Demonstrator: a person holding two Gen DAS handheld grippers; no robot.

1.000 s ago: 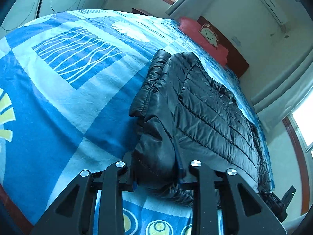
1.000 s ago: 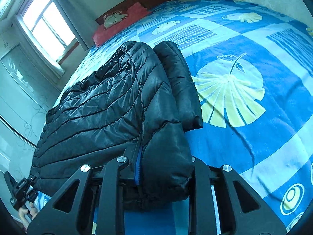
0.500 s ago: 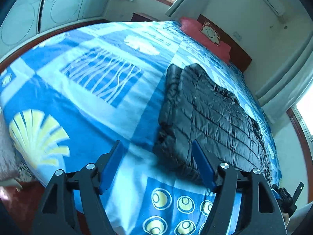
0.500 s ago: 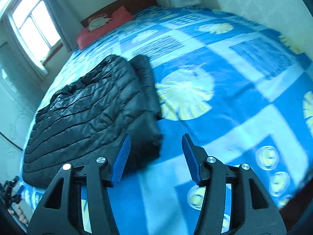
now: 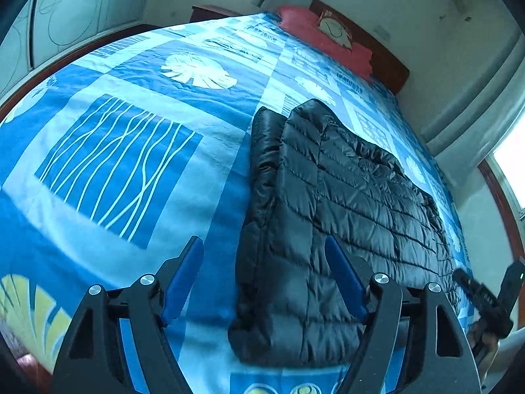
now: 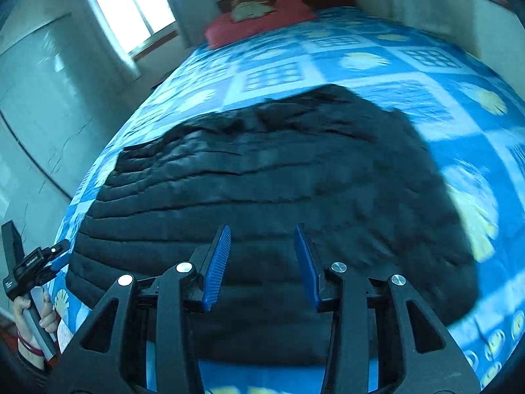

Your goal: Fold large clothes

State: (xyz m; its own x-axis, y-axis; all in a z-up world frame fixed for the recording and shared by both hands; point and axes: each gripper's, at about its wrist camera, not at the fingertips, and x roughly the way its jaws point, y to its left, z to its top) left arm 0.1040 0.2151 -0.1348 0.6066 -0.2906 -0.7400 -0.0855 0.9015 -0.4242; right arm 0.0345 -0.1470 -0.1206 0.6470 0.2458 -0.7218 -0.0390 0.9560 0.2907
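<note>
Both grippers have let go of the black puffer jacket [image 5: 344,197], which a second ago was clamped between each pair of fingers at its near edge. Now the left gripper [image 5: 264,277] is released, its blue-padded fingers [image 5: 182,277] spread with nothing between them; the jacket's folded corner lies on the bed [image 5: 131,151] just ahead of and below the gap. The right gripper [image 6: 262,262] is released too, its fingers [image 6: 216,264] apart above the jacket's near hem.

Compared with half a second ago, the left view sits closer to the jacket again, the corner now almost between the fingers rather than off toward the right one. The right view has swung across: earlier the jacket lay left of its fingers, now the garment fills the space ahead of both, though blur hides its quilting.

The jacket rests flat with one side folded in, a sleeve showing along the edge by the left fingers. By my reading, one fold is laid and the grippers are free to take a fresh hold for the next fold.
</note>
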